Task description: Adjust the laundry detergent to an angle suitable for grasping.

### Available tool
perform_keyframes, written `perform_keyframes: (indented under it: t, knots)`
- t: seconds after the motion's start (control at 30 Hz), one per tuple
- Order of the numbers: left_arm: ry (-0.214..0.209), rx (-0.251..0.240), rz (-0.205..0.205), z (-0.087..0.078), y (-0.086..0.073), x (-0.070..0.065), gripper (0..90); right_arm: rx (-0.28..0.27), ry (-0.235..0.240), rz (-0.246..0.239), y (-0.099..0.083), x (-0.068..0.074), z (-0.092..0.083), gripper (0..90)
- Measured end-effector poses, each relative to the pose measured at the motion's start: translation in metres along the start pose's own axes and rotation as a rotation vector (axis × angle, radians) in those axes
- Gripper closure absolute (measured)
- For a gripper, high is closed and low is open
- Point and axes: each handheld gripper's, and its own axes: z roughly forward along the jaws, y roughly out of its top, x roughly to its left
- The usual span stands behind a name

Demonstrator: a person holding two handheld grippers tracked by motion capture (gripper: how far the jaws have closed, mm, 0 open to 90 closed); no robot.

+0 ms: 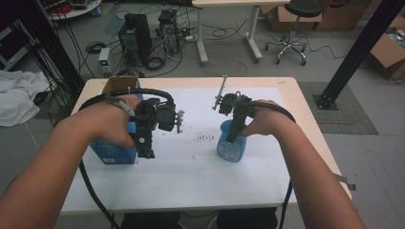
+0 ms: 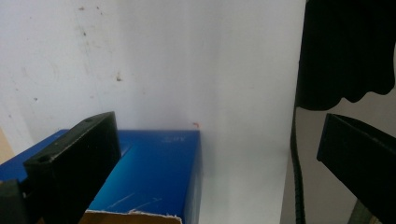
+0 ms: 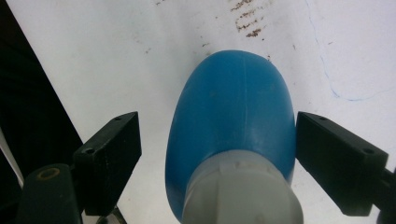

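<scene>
1. The right gripper (image 1: 232,138) points down over a blue bottle (image 1: 231,147) that stands upright on the white sheet (image 1: 200,167) covering the table (image 1: 305,119), right of the table's middle and nearer its right edge than its left.
2. In the right gripper view the right gripper's (image 3: 218,158) jaws are parted, one on each side of the bottle (image 3: 233,121). A clear strip of white sheet shows between the left jaw and the bottle's side; the right jaw sits just at the bottle's edge, and whether it touches cannot be told. The bottle is not squeezed.
3. The left gripper (image 1: 145,150) hangs over a blue box (image 1: 114,155) near the table's left edge. In the left gripper view its (image 2: 219,158) jaws stand wide apart: one jaw lies over the box (image 2: 154,177), the other hangs beyond the table's front edge. Nothing is clamped between them.
4. The bottle has a rounded, smooth blue body with a seam running down its shoulder and a pale grey cap (image 3: 240,191) at the neck. In the high view a printed label shows on its lower side.
5. The box is glossy blue, with a torn cardboard rim at its open top.
</scene>
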Motion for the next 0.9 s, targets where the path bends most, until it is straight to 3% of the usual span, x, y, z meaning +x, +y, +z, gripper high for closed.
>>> perform_keyframes:
  t: [0.53, 0.63, 0.9]
  knots:
    - [-0.005, 0.0, 0.0, 0.002, 0.003, 0.001, 0.1, -0.023, -0.025, -0.003, -0.01, 0.002, -0.024, 9.5]
    - [-0.004, 0.002, 0.003, 0.002, 0.005, 0.002, 0.1, -0.028, -0.04, 0.0, -0.015, 0.003, -0.03, 3.9]
    - [-0.01, 0.005, 0.01, 0.001, 0.009, 0.002, 0.0, -0.041, -0.057, 0.01, -0.023, 0.004, -0.037, 0.0]
